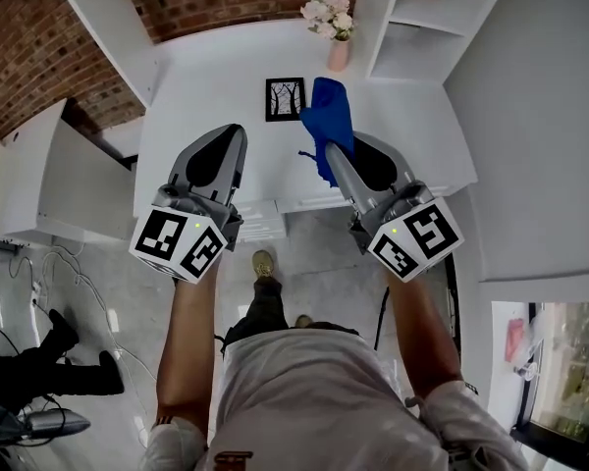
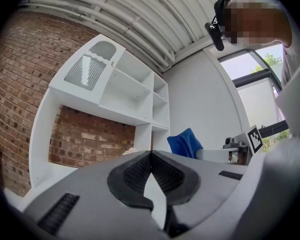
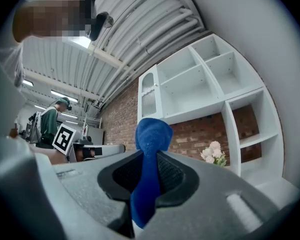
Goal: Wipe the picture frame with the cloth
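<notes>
Your right gripper (image 3: pixel 149 156) has its jaws pressed on the blue cloth (image 3: pixel 151 131). In the right gripper view the cloth goes up between the two dark pads and makes a rounded bunch above the jaw tips, and a narrow end hangs down below them. Your left gripper (image 2: pixel 151 155) holds nothing: in the left gripper view its ribbed pads meet at the tips, and only the white surface shows in the small gap lower down.

In the head view you hold both grippers side by side over the front part of the white desk (image 1: pixel 201 77), and both point away from you. Each one carries its marker cube at the end nearest to you, the left cube (image 1: pixel 177 241) and the right cube (image 1: pixel 415 238).

The picture frame (image 1: pixel 285 98) is on the desk beyond the grippers, between their two lines and closer to the right one. It is black, with a picture of bare trees in black and white. The bunch of cloth is just beside the right edge of the frame; I cannot tell if it touches the frame.

Behind the frame and a little to the right stands a pink vase (image 1: pixel 338 55) with pale flowers (image 1: pixel 326 13), next to a white shelf unit (image 1: pixel 412 27). A brick wall (image 1: pixel 29 37) is behind the desk. Under the desk edge one shoe (image 1: pixel 264 263) of yours shows on the grey floor.
</notes>
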The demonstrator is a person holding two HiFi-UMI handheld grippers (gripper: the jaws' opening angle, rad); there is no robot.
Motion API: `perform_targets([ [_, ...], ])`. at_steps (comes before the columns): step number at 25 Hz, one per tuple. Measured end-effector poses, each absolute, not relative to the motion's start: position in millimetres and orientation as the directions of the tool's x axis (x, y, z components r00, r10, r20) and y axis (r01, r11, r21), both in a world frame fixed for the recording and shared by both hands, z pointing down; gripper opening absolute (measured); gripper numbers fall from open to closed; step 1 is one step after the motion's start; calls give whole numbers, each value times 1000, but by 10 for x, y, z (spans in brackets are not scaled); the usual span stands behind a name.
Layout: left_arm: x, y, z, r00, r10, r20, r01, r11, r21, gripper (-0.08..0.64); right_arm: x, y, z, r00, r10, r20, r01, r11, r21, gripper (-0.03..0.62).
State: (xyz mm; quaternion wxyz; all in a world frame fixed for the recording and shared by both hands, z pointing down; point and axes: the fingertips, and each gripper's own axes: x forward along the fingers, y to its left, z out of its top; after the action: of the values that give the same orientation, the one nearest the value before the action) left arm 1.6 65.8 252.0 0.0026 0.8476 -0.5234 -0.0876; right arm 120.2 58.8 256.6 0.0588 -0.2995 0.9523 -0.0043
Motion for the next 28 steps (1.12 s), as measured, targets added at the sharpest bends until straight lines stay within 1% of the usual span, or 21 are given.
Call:
perform_targets([
  [5,-198,184,2609,461,-878,-128,-875,-474,98,0,979,175,2610,-797,-599,-82,-598,801,-37,64],
  [13,-510,-595,2944,523,-851,-56,-844,-526,107,0,509,-492,2758,-762,-648,-20,-647,762,-23,64],
  [24,-905,-1606,3579,557,-823,116,-823,-527,212,5,49,-1384,3154,-697,-711,97,-716,698,-29,64],
  [26,-910,-1735,3716,567,-808,158,-816,-526,239,13,-6,-1498,3249,-688,-714,131,-723,690,-34,64],
  [28,-878,-1846,3856,576,-791,206,-812,-524,259,37,-39,-1612,3361,-679,-714,173,-729,683,-43,64],
])
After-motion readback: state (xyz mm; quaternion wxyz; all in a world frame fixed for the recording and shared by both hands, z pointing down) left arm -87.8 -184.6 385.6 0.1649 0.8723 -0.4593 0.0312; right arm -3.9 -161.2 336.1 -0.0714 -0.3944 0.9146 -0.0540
